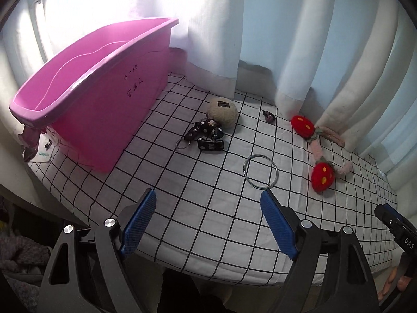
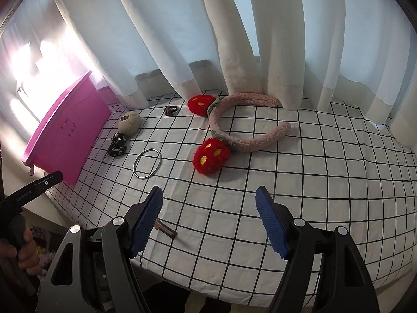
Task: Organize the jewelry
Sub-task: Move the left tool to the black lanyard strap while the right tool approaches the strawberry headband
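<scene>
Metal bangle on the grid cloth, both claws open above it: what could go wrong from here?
1. The metal bangle lies flat on the loose checked cloth, so a claw closing on it may slip off or pinch fabric.
2. The black keychain cluster touches the beige plush ball; grabbing one may drag the other.
3. The small brown clip lies near the table edge, beside the right claw; a nudge could knock it off.

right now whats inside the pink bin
The pink bin shows only bare pink inner walls through its open top. Its floor is hidden by the near wall, so anything lying low inside cannot be seen.
</scene>
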`<state>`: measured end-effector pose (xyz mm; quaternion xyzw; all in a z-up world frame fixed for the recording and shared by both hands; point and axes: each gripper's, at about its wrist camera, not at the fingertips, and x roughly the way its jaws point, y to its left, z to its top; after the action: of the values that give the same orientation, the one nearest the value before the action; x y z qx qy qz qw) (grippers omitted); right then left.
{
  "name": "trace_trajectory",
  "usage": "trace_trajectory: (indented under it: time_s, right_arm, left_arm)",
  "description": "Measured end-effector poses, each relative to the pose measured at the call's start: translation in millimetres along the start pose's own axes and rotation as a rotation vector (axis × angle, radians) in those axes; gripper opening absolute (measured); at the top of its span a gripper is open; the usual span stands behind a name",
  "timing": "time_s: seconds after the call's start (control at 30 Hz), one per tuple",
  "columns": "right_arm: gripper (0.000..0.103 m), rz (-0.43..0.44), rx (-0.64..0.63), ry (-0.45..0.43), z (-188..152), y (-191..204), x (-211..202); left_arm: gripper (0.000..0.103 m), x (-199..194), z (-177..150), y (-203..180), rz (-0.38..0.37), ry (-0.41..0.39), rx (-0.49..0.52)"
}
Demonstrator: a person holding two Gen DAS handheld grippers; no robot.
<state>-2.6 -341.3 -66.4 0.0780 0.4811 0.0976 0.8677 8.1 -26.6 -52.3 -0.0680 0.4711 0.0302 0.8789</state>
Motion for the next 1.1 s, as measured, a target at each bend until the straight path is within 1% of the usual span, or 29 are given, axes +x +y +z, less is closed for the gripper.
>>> trace_trajectory:
  time_s: [0.1,0.2,0.3,0.37,0.47,0.63,0.8,0.9,1.0,1.1]
  right_arm:
    - [0.071,-0.004,0.008,-0.005,2.6,-2.2,9.7]
    - [0.071,-0.006,0.013,-0.012,10.6,-1.4,22.0]
    - [0.071,-0.029,0.023,-0.024,20.8,1.1,34.7]
    - [0.071,-0.028,0.035,-0.029,27.3,3.2,44.1]
    - [0.071,-0.057,0.020,-0.025,37.4,8.8,61.9]
    - [0.071,-0.076,0.032,-0.028,51.4,9.6,90.2]
    - [0.071,-0.105,-0.002,-0.009,63.1,7.1,115.8]
    - [0.071,-0.109,-0.016,0.013,68.7,4.1,130.6]
    - [0.070,-0.123,-0.054,0.040,72.9,4.7,145.7]
    - [0.070,-0.120,-0.073,0.057,77.5,3.8,158.4]
  left_arm:
    - [0.081,7.8,8.5,0.7,0.008,-0.022,-0.003]
    - [0.083,21.3,19.6,0.5,0.018,-0.042,0.016]
    - [0.083,41.7,31.7,-0.1,0.014,-0.041,0.037]
    - [0.083,56.1,39.5,-0.2,0.006,-0.035,0.044]
    - [0.083,75.7,49.4,0.3,-0.007,-0.039,0.055]
    - [0.083,107.6,61.3,2.3,-0.004,-0.015,0.077]
    - [0.083,132.5,65.1,6.4,0.009,0.010,0.076]
    - [0.083,146.3,66.0,7.6,0.024,0.028,0.073]
    - [0.083,158.8,67.5,6.1,0.025,0.042,0.073]
    - [0.083,169.6,68.4,2.8,0.027,0.050,0.077]
